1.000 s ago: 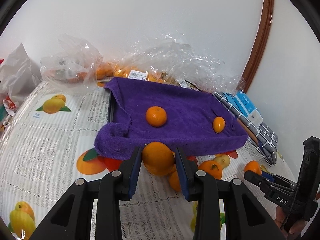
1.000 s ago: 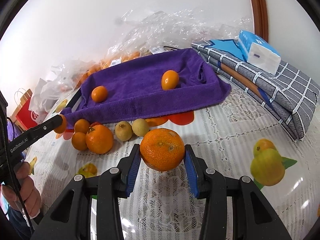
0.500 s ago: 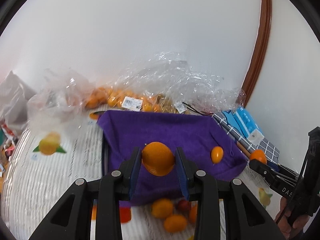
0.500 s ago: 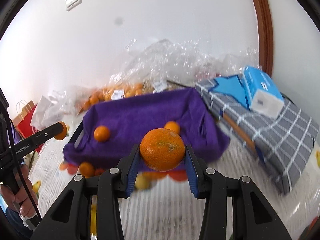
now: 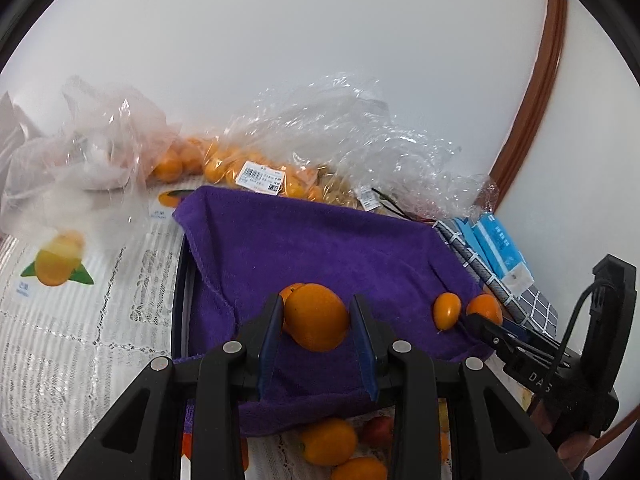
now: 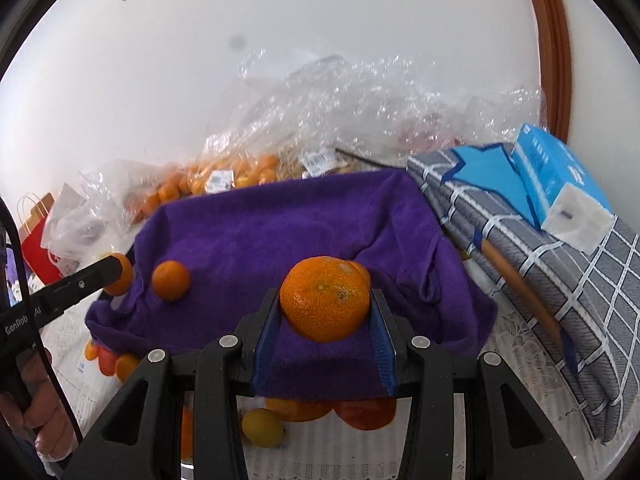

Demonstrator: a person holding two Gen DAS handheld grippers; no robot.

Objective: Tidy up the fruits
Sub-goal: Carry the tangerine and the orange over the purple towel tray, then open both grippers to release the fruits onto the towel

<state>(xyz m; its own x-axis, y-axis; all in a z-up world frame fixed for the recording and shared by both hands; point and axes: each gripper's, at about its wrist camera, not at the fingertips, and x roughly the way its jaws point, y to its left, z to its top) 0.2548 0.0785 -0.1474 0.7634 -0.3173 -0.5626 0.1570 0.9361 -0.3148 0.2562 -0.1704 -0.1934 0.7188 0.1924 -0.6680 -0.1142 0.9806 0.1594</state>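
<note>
Your left tongs (image 5: 316,320) are gripping a small orange (image 5: 317,317); your right tongs (image 6: 325,314) are gripping a mandarin (image 6: 325,304) above the purple towel (image 6: 280,240).

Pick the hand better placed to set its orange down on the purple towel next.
Either, narrowly the right: both grippers hold fruit above the purple towel, but the right gripper carries its orange over the open middle.
</note>
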